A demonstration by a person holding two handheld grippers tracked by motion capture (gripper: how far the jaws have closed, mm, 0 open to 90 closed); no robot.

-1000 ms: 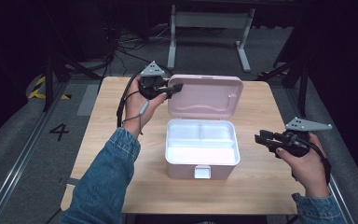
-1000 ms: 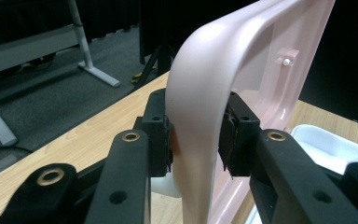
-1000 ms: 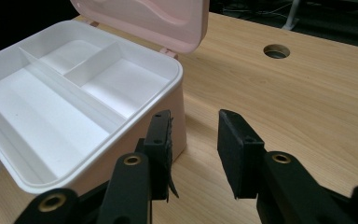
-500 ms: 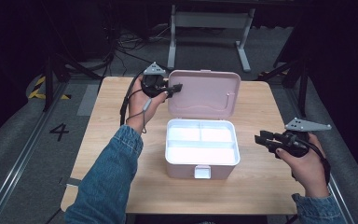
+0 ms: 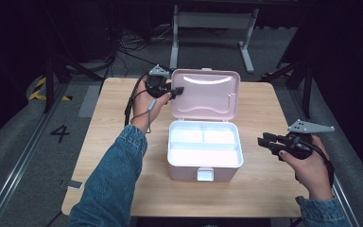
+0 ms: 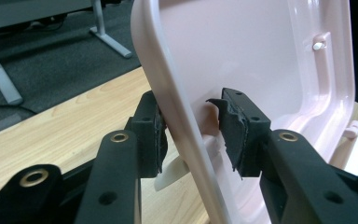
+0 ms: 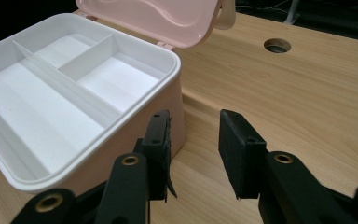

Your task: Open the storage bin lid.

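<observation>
A pink box [image 5: 185, 170] stands open mid-table, with a white divided tray [image 5: 203, 144] in it. Its lid [image 5: 208, 92] leans back, nearly upright. My left gripper [image 5: 178, 91] is at the lid's left edge. Its jaws have just been opening and straddle the lid's rim [image 6: 168, 84]; the right pad [image 6: 235, 128] stands off the lid, so my left gripper [image 6: 191, 128] is open. To the right of the box my right gripper [image 5: 261, 142] hovers open and empty. Seen from my right gripper [image 7: 193, 140], the box wall [image 7: 135, 135] is just left of the jaws.
The wooden table [image 5: 274, 189] has bare room right of and in front of the box. A round hole [image 7: 277, 45] is in the tabletop behind the box. A white latch [image 5: 204, 174] sits on the box front. A metal stand [image 5: 212, 21] stands beyond the far edge.
The lid has swung a little further back. My left hand went with it and its jaws have widened around the lid's edge. The right hand has stayed still.
</observation>
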